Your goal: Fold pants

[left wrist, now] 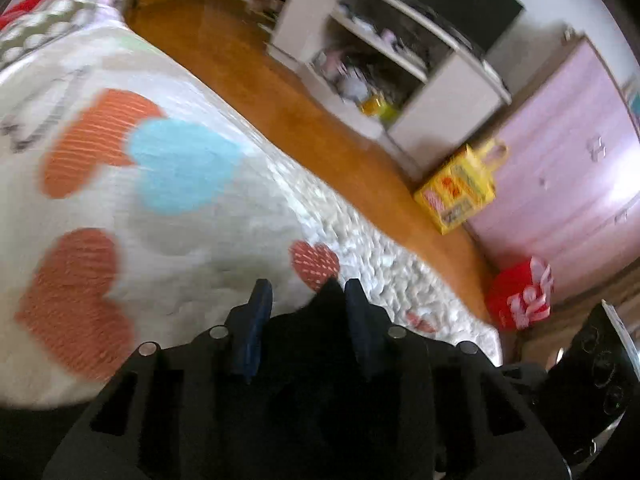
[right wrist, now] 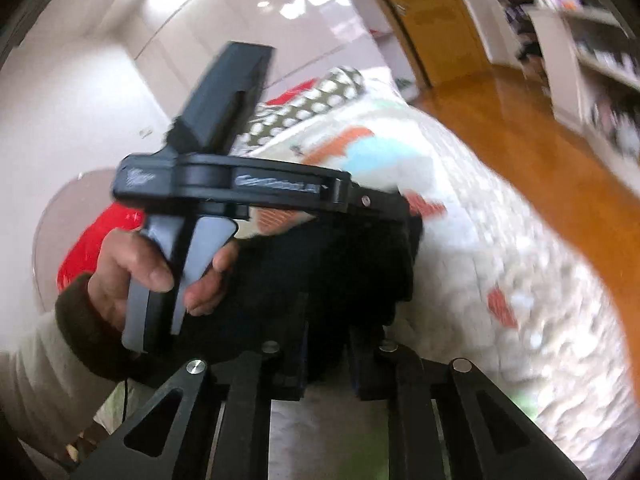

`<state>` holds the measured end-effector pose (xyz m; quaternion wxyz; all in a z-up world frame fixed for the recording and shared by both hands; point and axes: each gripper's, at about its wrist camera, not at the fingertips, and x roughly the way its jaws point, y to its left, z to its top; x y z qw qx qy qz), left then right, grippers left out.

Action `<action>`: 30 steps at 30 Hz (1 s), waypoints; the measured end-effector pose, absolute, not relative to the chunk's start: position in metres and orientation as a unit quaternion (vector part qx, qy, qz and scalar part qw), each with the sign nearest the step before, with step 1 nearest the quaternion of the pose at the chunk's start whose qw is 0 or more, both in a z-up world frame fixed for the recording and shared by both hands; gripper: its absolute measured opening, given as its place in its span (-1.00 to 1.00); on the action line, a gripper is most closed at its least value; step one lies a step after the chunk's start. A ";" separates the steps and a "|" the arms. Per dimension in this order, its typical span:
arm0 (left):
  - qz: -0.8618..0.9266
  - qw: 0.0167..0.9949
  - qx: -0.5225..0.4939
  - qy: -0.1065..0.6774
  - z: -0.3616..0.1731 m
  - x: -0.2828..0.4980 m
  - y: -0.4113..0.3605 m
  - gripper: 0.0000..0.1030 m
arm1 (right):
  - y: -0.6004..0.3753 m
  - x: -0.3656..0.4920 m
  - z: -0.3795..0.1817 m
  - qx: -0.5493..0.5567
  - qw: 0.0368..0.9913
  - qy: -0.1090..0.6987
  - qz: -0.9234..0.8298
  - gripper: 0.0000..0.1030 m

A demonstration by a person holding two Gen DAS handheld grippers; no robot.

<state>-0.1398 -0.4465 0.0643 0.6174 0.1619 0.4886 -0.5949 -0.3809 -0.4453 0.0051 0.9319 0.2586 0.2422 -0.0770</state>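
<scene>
Pinching black fabric pants [left wrist: 320, 320] between blue pads of left gripper [left wrist: 306, 292] above white quilted heart-print bedspread [left wrist: 192, 240], right gripper [right wrist: 326, 344] jaws likewise clamped on same dark cloth, blurry.

Black pants [right wrist: 344, 264], bunched and lifted off the bed.
The dark cloth hangs in a crumpled mass, one peak [left wrist: 326, 300] poking up, folds too dark and blurred to read.
</scene>
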 end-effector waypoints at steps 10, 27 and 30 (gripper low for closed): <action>-0.439 0.768 0.085 0.460 0.158 -0.072 -0.269 0.62 | -0.336 -0.306 0.068 0.090 0.964 0.241 0.060 -0.73; -0.317 0.785 0.057 0.529 0.048 -0.102 -0.199 0.62 | -0.357 -0.281 0.036 0.150 0.938 0.307 0.058 0.16; -0.312 0.789 0.070 0.525 0.033 -0.107 -0.210 0.62 | -0.363 -0.257 0.025 0.152 0.934 0.318 0.062 -0.06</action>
